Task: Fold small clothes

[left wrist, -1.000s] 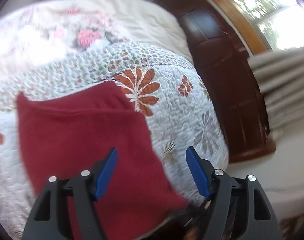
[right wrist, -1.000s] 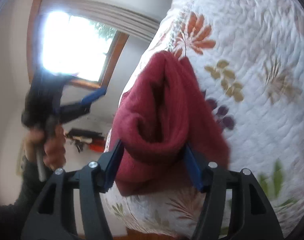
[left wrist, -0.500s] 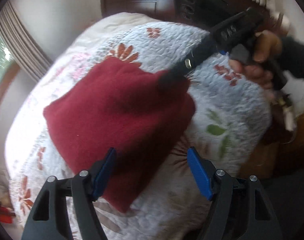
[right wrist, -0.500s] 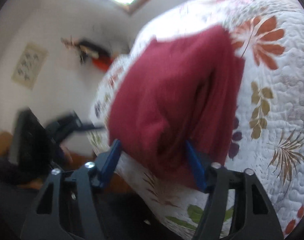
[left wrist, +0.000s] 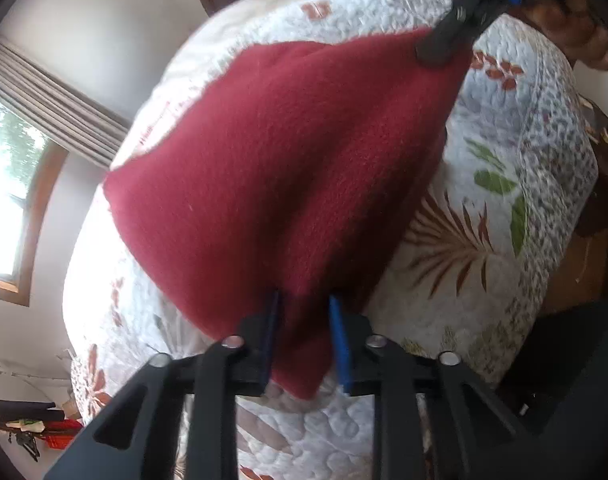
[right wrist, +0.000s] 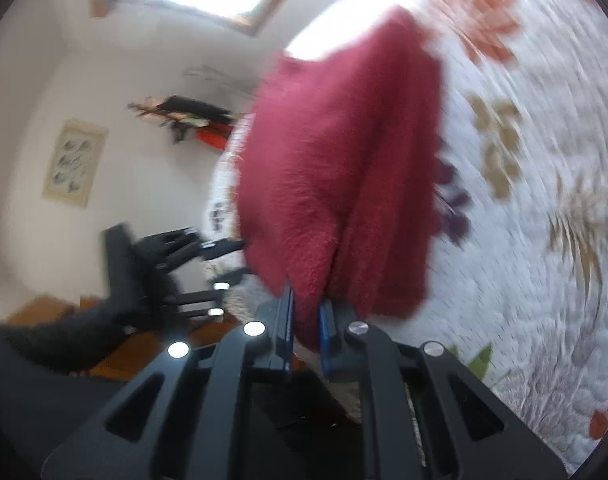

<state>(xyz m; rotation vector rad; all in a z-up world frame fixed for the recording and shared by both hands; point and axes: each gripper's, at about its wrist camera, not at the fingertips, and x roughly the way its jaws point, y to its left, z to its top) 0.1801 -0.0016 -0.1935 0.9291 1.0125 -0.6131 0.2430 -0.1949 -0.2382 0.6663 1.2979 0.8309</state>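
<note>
Both grippers pinch corners of the red garment (left wrist: 288, 168) over the floral quilt (left wrist: 503, 208): left gripper (left wrist: 304, 340) near, right gripper (right wrist: 305, 332) far; fold under way, next likely carry edge across.

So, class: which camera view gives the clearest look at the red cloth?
The left wrist view: the red cloth fills the middle, spread wide between both grippers, fairly sharp. The right wrist view shows the cloth too, but motion-blurred, bunched in folds and seen edge-on.
</note>
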